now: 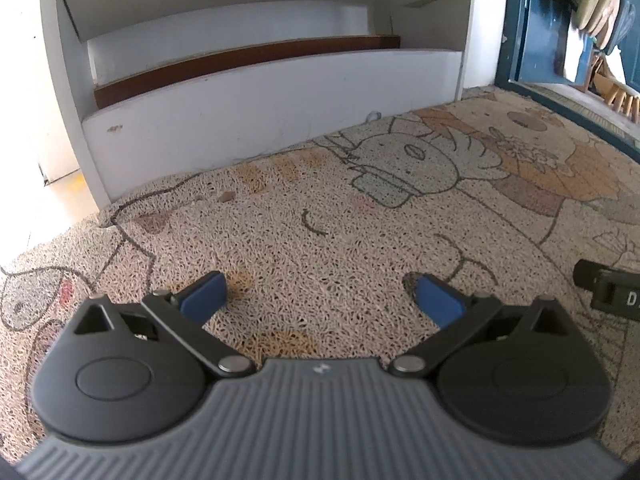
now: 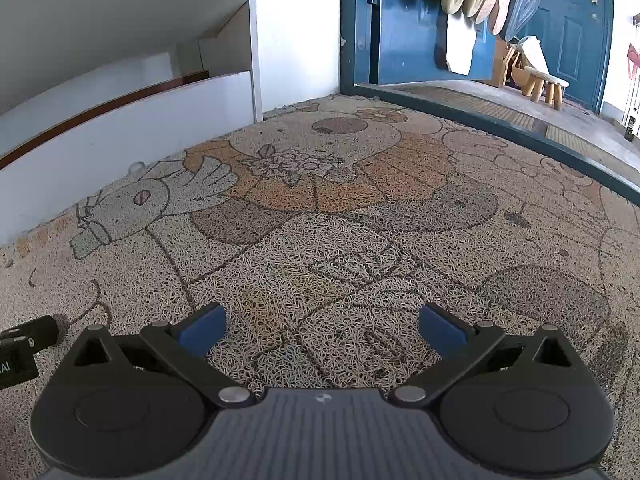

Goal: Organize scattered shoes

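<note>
Left gripper (image 1: pixel 320 296) and right gripper (image 2: pixel 322 330) hover spread wide and empty over the patterned doormat (image 2: pixel 340 240); no shoes visible, so handling cannot be judged.

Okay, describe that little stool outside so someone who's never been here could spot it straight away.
Look through the open doorway past the far edge of the patterned doormat. On the grey landing outside, before the closed blue door, stands the small stool. It has a pale, fluffy-looking top on stubby light wooden legs, unlike the brown boxes just to its left.
</note>
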{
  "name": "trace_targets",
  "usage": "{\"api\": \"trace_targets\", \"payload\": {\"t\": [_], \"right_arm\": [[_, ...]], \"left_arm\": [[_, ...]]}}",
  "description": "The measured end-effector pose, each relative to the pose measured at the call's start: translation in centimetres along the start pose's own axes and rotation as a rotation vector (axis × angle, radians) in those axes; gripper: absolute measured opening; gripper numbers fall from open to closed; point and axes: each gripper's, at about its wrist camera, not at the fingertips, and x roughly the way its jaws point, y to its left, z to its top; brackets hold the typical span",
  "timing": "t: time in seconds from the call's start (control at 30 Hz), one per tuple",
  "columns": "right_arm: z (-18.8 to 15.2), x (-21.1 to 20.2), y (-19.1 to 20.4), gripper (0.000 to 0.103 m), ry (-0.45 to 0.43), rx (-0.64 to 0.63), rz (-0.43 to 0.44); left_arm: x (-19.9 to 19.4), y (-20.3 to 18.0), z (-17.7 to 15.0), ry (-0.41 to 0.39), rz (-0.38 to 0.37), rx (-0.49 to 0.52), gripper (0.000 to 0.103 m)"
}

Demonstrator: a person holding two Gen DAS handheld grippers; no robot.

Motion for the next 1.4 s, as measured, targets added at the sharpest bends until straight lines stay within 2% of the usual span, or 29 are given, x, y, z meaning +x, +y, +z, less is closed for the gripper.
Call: {"api": "trace_targets", "payload": {"t": [1.4], "right_arm": [[0.05, -0.09, -0.42, 0.103, 0.000, -0.006, -0.002]], "left_arm": [[-0.08, -0.16, 0.00, 0.000, 0.001, 0.001, 0.103]]}}
